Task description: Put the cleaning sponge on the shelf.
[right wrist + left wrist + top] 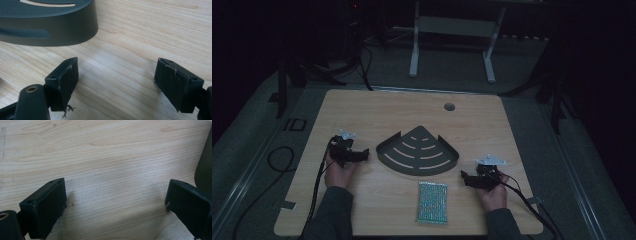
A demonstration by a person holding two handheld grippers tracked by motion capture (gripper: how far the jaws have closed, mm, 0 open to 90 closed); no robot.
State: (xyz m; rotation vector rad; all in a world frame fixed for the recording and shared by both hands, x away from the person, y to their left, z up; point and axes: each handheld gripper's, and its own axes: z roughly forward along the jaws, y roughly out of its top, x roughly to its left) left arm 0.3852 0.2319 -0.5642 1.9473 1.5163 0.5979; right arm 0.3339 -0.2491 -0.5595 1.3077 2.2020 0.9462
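A dark grey fan-shaped corner shelf (418, 151) with curved slots lies in the middle of the wooden table (377, 110). In front of it lies a rectangular sparkly green-silver sponge (432, 201). My left gripper (363, 155) rests on the table just left of the shelf, pointing right toward it. Its jaws stand wide apart over bare wood (116, 195), and the shelf's edge (203, 167) shows at the right. My right gripper (464, 178) rests right of the sponge, pointing left, jaws wide open with nothing between them (116, 82). The shelf's rounded wall (50, 27) lies just ahead of it.
A round cable hole (449, 106) sits near the table's far edge. Cables trail from both grippers off the front corners. A white table frame (452, 45) stands on the floor beyond the table.
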